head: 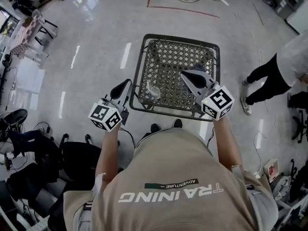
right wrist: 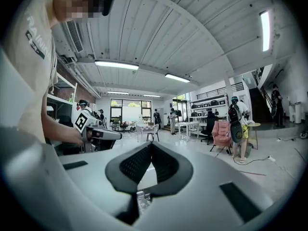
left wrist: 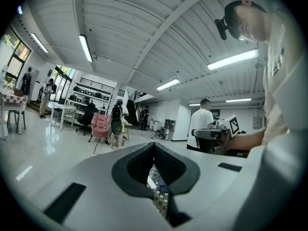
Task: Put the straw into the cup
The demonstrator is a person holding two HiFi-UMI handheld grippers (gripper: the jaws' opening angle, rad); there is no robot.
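Dark wire lattice fills the top of the small table (head: 138,76) in the head view, woven inside a rounded-square metal frame that stands on a glossy pale floor. A clear, thin-walled cup (head: 154,91) stands on the near left part of the mesh. It is so see-through that the straw cannot be made out, either inside it or on the lattice. The left gripper (head: 127,83) hangs just off the table's left edge. The right gripper (head: 184,75) is over the mesh to the right of the cup, and both are apart from the cup.

In the left gripper view, the left gripper (left wrist: 154,146) has smooth grey shells and ribbed black pads whose tips meet. It holds nothing, and only a strip of lattice shows through the leaf-shaped gap behind the tips.

In the right gripper view, the right gripper (right wrist: 150,146) is the same, closed tip to tip and empty, with mesh below.

With both grippers empty and the straw unseen, the scene fits two stages. Either the straw lies somewhere waiting to be picked up, or it is already in the cup with the hands drawn clear. The next move depends on which is true. Either way the light cup looks easy to tip, so any move near its rim needs care.
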